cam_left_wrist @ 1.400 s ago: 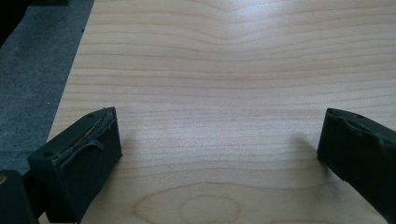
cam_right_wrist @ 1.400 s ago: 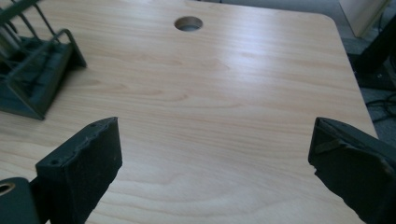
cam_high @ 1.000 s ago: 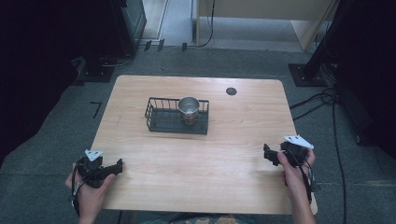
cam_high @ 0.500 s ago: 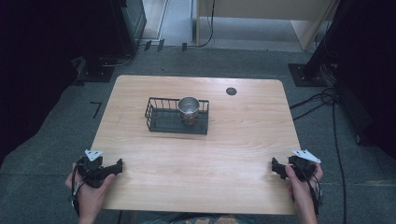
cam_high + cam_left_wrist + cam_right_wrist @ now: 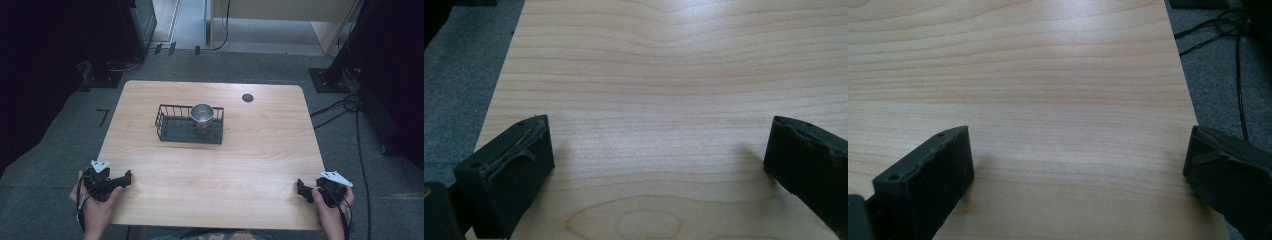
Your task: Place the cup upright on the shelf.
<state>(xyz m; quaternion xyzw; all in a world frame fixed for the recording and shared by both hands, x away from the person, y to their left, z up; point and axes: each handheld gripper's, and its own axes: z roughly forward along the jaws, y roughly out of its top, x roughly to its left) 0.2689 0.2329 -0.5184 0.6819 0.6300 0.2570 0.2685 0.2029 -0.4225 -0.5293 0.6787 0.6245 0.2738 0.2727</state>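
While my tongs rest wide and empty at the near corners of the table [image 5: 260,165], my left gripper [image 5: 126,178] and right gripper [image 5: 300,188] sit far from the wire basket [image 5: 172,129]. The shiny metal cup [image 5: 202,114] stands inside it, probably light, hard and slippery. I would pinch its rim; the basket walls crowd it.

High view looks down over the whole table [image 5: 260,165]; both gripper views skim its near wood closely.
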